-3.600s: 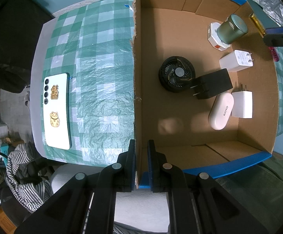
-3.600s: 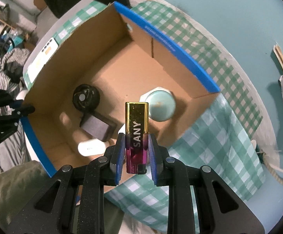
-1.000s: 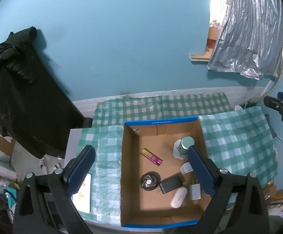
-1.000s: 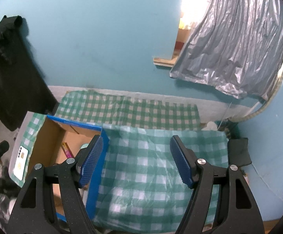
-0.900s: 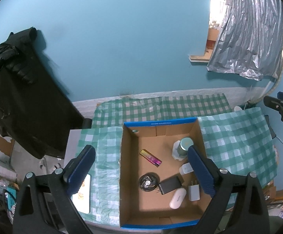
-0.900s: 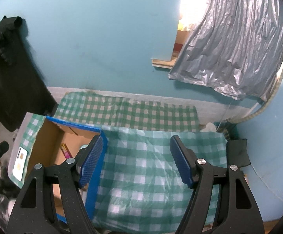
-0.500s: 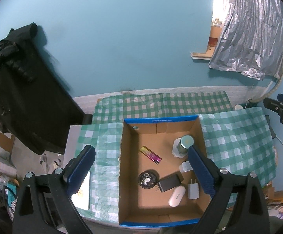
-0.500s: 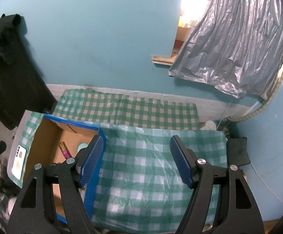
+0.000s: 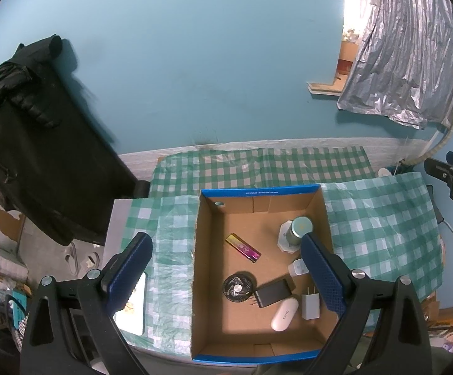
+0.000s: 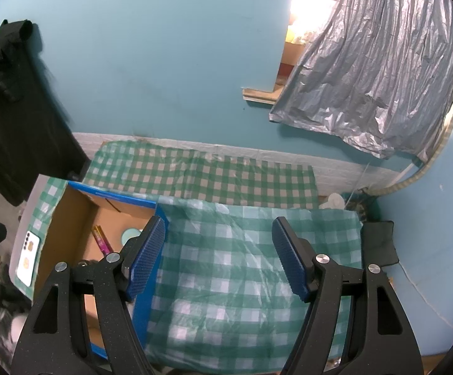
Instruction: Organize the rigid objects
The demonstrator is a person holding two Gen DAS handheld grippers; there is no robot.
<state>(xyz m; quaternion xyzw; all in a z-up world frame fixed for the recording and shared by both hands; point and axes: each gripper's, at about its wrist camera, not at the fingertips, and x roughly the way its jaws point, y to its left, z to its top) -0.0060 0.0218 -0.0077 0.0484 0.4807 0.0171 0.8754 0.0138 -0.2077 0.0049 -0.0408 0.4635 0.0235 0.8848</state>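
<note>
The one loose thing I see outside the cardboard box [image 9: 201, 268] is the phone [image 9: 131, 307], a white slab lying flat on the checked cloth [image 9: 171, 250]; I judge it stiff, fairly light, smooth and rather slippery, with glass that would not like a hard pinch or a drop; lying flat it offers little to grab, so I would take it across its two long edges near the middle, pads [image 9: 128, 268] square to the sides.

My left gripper [image 9: 225, 270] stands wide open and empty, held high above the table; the phone lies below and partly behind its left finger, outside the span of the jaws, while the box sits between the fingers far beneath.

My right gripper [image 10: 218, 254] is likewise open with nothing in it, over bare checked cloth; from there the phone [image 10: 28, 257] is well off to the left, beyond the box.

Inside the box lie the gold-and-pink stick [image 9: 243, 247], small fan [image 9: 238, 287], black charger [image 9: 273, 292], white case [image 9: 284, 310], white plug [image 9: 310, 305] and green can [image 9: 300, 230]; all look hard and settled.
</note>
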